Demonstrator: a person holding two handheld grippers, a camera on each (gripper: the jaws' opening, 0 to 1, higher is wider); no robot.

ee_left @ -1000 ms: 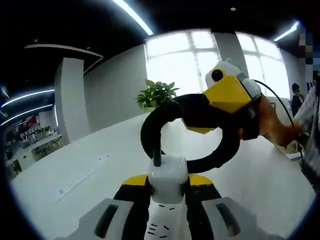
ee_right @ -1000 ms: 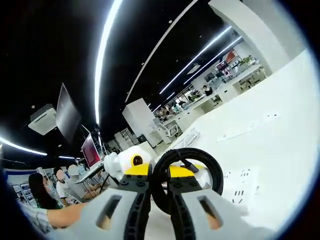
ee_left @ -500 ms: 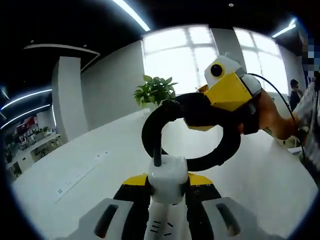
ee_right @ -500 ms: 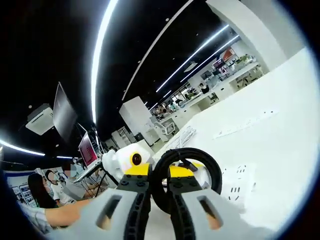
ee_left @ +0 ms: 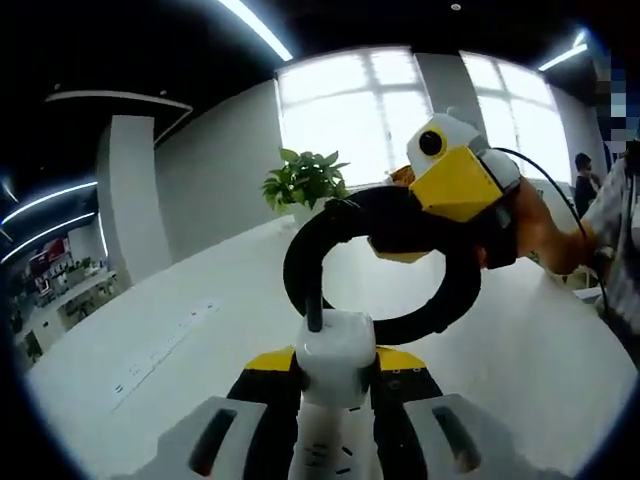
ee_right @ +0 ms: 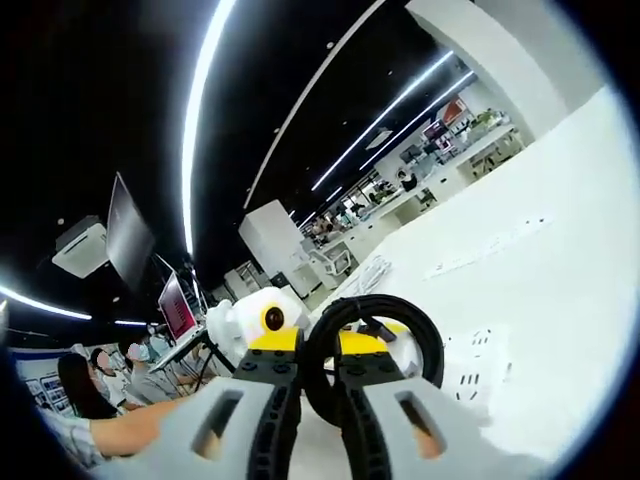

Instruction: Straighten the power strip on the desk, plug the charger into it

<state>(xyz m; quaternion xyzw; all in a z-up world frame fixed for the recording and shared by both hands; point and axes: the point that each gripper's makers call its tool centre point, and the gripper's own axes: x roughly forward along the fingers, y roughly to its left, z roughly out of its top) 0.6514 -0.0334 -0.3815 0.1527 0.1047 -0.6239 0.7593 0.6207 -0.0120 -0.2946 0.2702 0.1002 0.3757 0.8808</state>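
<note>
In the left gripper view, the left gripper [ee_left: 335, 400] is clamping the white charger [ee_left: 336, 352], held above the strip [ee_left: 325, 462] at the near edge; its black cable [ee_left: 300, 262] is looping up into the right gripper [ee_left: 400, 235]. No writing is readable. The plant [ee_left: 303, 183] is sitting slightly further left than before.

In the right gripper view, the right gripper [ee_right: 305, 400] is pinching the cable [ee_right: 425, 345] loop, its jaws nearly together. The strip [ee_right: 475, 365] is lying on the white surface [ee_right: 560, 300] just right, little changed.

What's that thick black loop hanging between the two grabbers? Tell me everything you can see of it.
It is the black cable of the white charger, thick, smooth and rubbery-looking, curled into one near-complete ring. One end rises from the top of the charger, which the left gripper clamps between its jaws. The far side of the ring is pinched by the right gripper, seen up close in the right gripper view, where the loop stands upright above the white power strip. It hangs off the desk.
</note>
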